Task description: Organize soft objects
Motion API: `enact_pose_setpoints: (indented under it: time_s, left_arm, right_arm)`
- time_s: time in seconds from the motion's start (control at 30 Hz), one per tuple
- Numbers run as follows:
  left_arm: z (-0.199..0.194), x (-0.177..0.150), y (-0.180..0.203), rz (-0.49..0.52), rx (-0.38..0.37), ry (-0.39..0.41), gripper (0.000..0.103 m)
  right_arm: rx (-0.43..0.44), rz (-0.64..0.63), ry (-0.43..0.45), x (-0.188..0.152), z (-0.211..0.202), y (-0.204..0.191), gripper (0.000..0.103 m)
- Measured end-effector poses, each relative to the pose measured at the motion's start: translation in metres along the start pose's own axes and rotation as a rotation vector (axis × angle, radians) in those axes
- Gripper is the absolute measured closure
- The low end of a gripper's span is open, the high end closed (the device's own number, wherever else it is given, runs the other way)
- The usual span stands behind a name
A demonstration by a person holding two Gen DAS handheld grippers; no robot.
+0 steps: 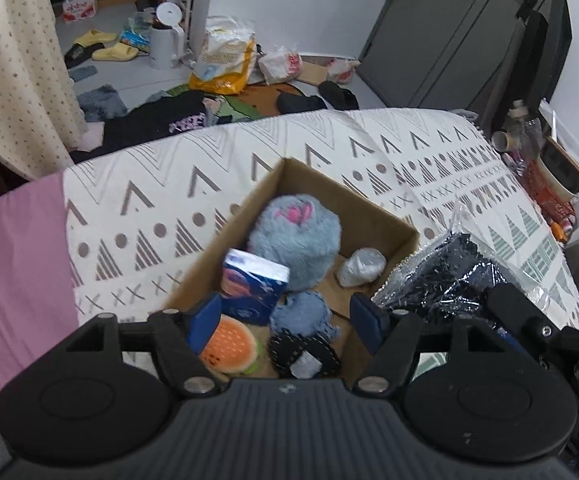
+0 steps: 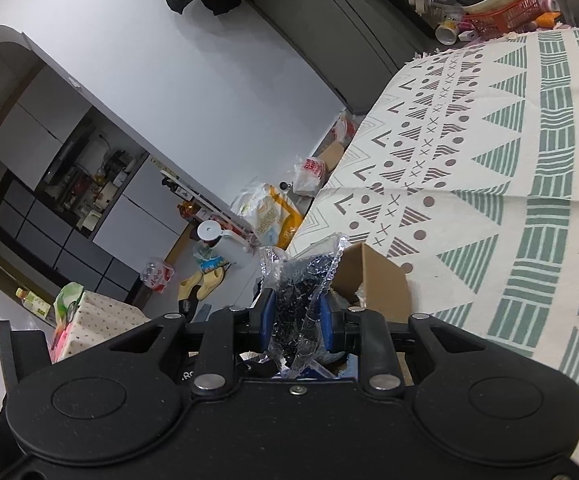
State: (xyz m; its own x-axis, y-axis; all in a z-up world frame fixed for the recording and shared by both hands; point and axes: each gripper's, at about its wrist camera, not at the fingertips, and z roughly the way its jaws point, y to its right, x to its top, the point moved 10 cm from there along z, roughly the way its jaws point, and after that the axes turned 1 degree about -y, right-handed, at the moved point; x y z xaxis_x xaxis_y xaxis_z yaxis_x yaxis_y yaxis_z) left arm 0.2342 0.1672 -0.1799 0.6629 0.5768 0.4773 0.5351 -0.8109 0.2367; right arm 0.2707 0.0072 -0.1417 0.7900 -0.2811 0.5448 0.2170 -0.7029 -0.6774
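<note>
An open cardboard box point(image 1: 393, 224) sits on the patterned cloth. Inside lie a fluffy blue plush with pink marks point(image 1: 295, 236), a blue tissue packet point(image 1: 253, 284), a burger-shaped squishy point(image 1: 231, 346), a small blue plush point(image 1: 301, 314), a dark stitched heart point(image 1: 305, 350) and a white crumpled wad point(image 1: 361, 266). My left gripper point(image 1: 285, 320) hovers open over the box's near end, holding nothing. My right gripper point(image 2: 298, 320) is shut on a clear plastic bag of dark shreds point(image 2: 301, 292), which hangs just right of the box point(image 2: 377, 280). In the left wrist view the bag point(image 1: 445, 276) is beside the box's right wall.
The patterned cloth point(image 1: 193, 184) covers a wide surface, with a pink sheet point(image 1: 13, 264) at its left. Bottles and an orange basket point(image 2: 509, 8) crowd the far right corner. Clothes, slippers and bags point(image 1: 225, 60) litter the floor beyond the far edge.
</note>
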Motion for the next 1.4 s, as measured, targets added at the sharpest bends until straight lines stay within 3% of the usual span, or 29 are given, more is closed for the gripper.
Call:
enact_pose_setpoints:
  time_s: [0.23, 0.33, 0.4, 0.5, 0.63, 0.9, 1.1, 1.4]
  left_arm:
    - [-0.009, 0.012, -0.014, -0.012, 0.053, 0.04, 0.026]
    - [-0.011, 0.014, -0.018, -0.021, 0.067, 0.041, 0.026]
    - [-0.013, 0.015, -0.017, -0.02, 0.067, 0.041, 0.026]
    - [-0.017, 0.015, -0.014, -0.004, 0.068, 0.054, 0.025]
    - [-0.022, 0.013, -0.007, 0.016, 0.059, 0.049, 0.021]
    - [-0.034, -0.003, 0.018, 0.097, 0.034, 0.036, 0.02]
    - [-0.05, -0.017, 0.038, 0.161, 0.007, 0.044, 0.02]
    - [-0.078, -0.04, 0.064, 0.255, -0.026, 0.066, 0.02]
  right_arm:
    - [0.003, -0.013, -0.018, -0.004, 0.011, -0.009, 0.078]
    - [0.02, -0.011, -0.041, -0.009, 0.017, -0.009, 0.071]
    - [0.038, 0.008, -0.062, -0.011, 0.017, -0.006, 0.056]
    - [0.022, -0.001, -0.045, -0.007, 0.007, 0.0, 0.045]
    - [0.015, 0.004, -0.033, -0.002, -0.01, 0.007, 0.042]
    - [-0.019, -0.025, 0.018, 0.009, -0.05, 0.023, 0.027]
    - [-0.077, -0.067, 0.056, 0.014, -0.08, 0.037, 0.012]
    - [-0.154, -0.127, 0.106, 0.019, -0.125, 0.052, 0.0]
